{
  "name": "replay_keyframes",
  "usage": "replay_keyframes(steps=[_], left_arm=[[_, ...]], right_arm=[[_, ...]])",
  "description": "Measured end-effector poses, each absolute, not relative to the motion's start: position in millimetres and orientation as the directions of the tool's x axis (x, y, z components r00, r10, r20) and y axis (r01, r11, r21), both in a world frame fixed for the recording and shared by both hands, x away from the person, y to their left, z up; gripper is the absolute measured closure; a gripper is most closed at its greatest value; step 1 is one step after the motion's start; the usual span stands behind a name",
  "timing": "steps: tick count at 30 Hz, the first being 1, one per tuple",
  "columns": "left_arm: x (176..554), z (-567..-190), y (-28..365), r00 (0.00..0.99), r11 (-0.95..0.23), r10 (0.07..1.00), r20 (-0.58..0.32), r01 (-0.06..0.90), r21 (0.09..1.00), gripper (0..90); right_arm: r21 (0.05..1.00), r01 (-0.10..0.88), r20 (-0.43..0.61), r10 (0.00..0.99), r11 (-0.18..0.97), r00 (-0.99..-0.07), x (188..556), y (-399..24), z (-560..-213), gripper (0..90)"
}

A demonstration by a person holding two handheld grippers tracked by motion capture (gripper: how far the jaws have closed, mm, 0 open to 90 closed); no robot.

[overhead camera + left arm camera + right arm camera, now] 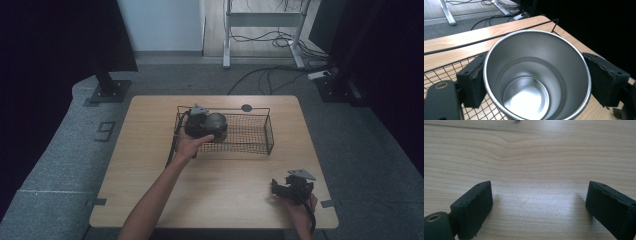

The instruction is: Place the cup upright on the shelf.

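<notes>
The left gripper (pixel 534 82) held a shiny metal cup (pixel 536 77). Its two black fingers (pixel 472 85) pinched the cup from both sides, one on each side of the rim. The cup was over the left end of the wire basket (pixel 260 131), which sat on the far part of the wooden table (pixel 150 165). In the high view the cup (pixel 218 125) looked tipped on its side, with its open mouth turned toward the gripper. It was hard to tell if the cup touched the basket floor or hung just above it.

The right gripper (pixel 539 202) rested low over the bare table near the front right corner, well apart from the basket. Its fingers (pixel 474 202) were spread wide and held nothing.

Some things could go wrong from here. The cup was smooth and round, so it could slip out if the fingers let go a little. If the hand opened while the cup was up high or tipped, the cup could drop, roll and bang on the wire. The fingers could also bump the basket rim and push the light basket along the table.
</notes>
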State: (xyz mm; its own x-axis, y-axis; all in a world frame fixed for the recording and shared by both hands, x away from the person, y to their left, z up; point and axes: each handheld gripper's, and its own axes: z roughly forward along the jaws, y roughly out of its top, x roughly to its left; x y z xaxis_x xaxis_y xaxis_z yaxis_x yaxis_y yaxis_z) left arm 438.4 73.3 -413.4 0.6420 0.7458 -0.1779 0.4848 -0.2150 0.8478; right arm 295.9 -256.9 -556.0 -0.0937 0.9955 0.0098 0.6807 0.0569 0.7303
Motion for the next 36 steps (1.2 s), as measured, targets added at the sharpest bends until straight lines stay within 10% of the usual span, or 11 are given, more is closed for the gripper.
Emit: replay_keyframes(steps=[36], left_arm=[[488,-451,69,0.582,-0.231,0.787,-0.205,0.586,0.777,14.4]], right_arm=[[0.733,0.678,0.008,0.996,0.053,-0.087,295,-257,-556,9.1]])
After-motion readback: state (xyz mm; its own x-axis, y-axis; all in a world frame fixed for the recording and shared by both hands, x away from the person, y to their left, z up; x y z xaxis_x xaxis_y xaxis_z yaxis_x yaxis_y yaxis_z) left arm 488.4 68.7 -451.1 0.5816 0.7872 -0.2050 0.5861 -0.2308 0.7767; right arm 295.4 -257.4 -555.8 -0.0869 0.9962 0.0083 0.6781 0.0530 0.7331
